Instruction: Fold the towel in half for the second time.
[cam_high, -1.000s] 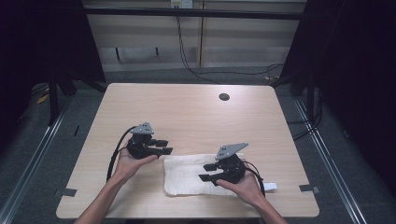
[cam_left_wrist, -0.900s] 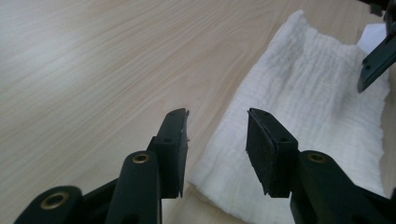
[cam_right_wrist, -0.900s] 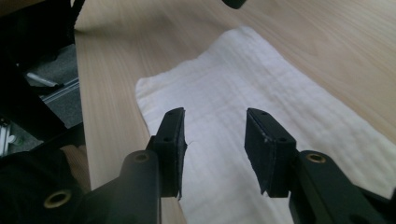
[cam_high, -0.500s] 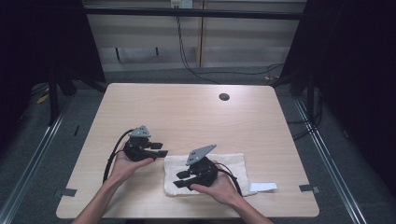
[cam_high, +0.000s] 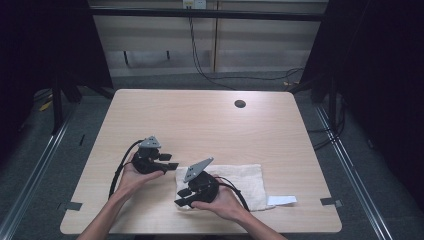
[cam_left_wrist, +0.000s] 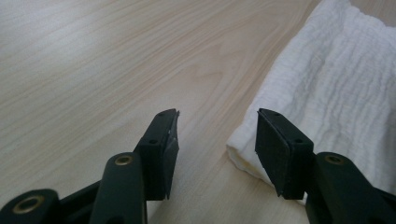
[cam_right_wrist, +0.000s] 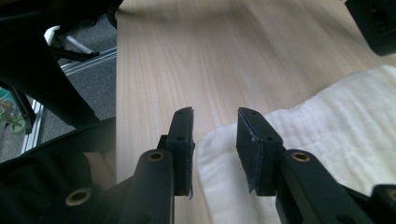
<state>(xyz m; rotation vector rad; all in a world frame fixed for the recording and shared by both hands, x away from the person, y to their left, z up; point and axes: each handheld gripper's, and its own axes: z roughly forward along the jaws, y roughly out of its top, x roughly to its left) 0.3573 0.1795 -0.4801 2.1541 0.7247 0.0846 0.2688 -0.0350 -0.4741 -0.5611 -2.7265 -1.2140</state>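
Note:
A white towel (cam_high: 245, 181) lies flat near the table's front edge. My left gripper (cam_high: 169, 161) rests at the towel's far left corner. In the left gripper view its jaws (cam_left_wrist: 217, 114) have just been opening; they stand apart, with the towel (cam_left_wrist: 336, 79) corner beside the right pad and nothing pinched. My right gripper (cam_high: 181, 198) sits over the towel's near left corner, pointing left. Its jaws (cam_right_wrist: 215, 114) have just been closing. They are still apart, and the towel (cam_right_wrist: 327, 121) corner lies low between them, not pressed.
A small white paper slip (cam_high: 281, 200) lies on the light wooden table (cam_high: 200, 125) just right of the towel. A dark round hole (cam_high: 240, 104) sits near the far edge. Grey floor and metal rails surround the table.
My right gripper has moved left across the towel to its near left corner. The left hand has stayed where it was, beside the towel's left edge.

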